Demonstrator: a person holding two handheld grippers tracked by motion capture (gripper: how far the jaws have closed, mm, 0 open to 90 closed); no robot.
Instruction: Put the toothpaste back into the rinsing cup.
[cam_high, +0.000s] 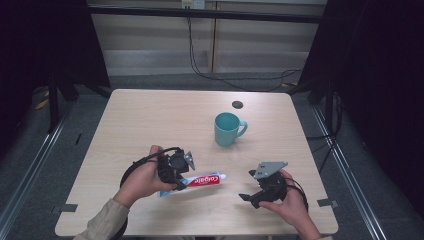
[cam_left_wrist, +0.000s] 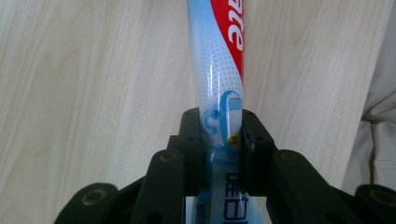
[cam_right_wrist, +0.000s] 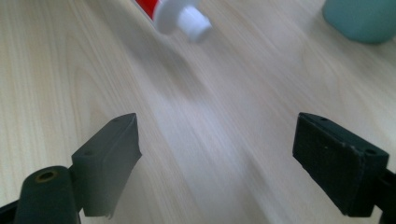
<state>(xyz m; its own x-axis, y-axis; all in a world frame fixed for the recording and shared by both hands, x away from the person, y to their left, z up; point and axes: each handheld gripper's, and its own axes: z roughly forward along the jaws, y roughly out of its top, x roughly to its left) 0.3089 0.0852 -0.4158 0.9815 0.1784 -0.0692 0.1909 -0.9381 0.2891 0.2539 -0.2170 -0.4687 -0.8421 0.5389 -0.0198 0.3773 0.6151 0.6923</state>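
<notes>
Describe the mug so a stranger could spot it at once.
Start at the pale wooden table and look right of centre, toward its far edge, just before the small dark round hole. The mug stands there upright, its handle pointing right. It is the only teal thing, standing apart from the toothpaste tube nearer the person.

One toothpaste tube, one teal mug, two tongs, left and right

Left gripper clamped around toothpaste tube over pale wooden table.
</notes>
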